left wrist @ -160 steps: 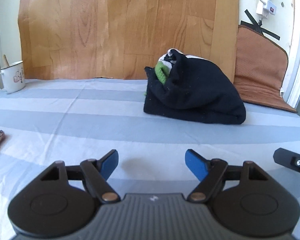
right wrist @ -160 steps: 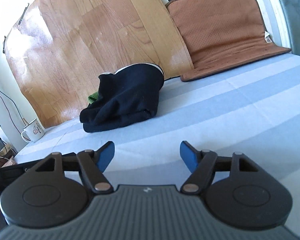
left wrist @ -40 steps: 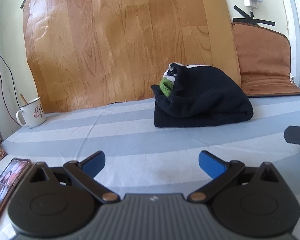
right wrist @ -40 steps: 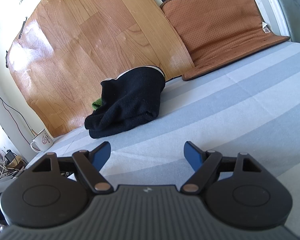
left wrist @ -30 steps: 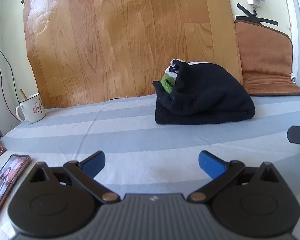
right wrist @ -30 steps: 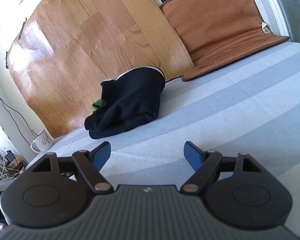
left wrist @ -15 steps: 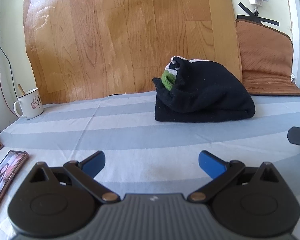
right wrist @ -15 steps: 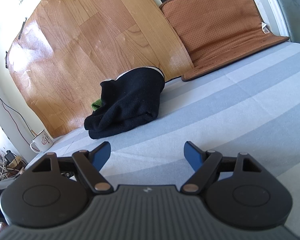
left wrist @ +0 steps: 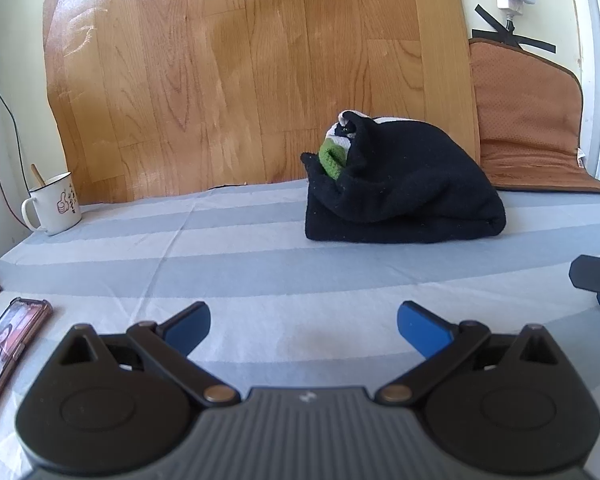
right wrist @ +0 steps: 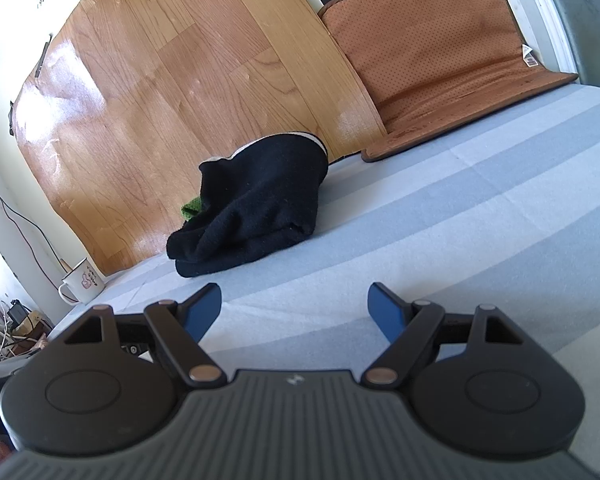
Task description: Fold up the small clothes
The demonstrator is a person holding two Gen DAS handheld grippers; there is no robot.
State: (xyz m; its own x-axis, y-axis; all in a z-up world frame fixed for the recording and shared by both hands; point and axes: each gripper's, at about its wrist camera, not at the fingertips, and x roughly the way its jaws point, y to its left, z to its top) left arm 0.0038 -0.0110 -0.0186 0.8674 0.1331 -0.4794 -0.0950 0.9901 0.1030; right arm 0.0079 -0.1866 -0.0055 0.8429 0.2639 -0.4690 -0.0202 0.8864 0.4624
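Striped sheet point(left wrist: 260, 264) | wood-grain board point(left wrist: 240, 72) behind | both hand-held grippers point(left wrist: 302, 326) point(right wrist: 294, 306) apart

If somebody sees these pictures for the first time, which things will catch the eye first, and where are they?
First the black clothes bundle, with a green piece peeking out at its left end, lying on the blue-striped sheet before the wood-pattern board. Then the open left gripper and right gripper, both empty, short of it. A white mug stands far left.
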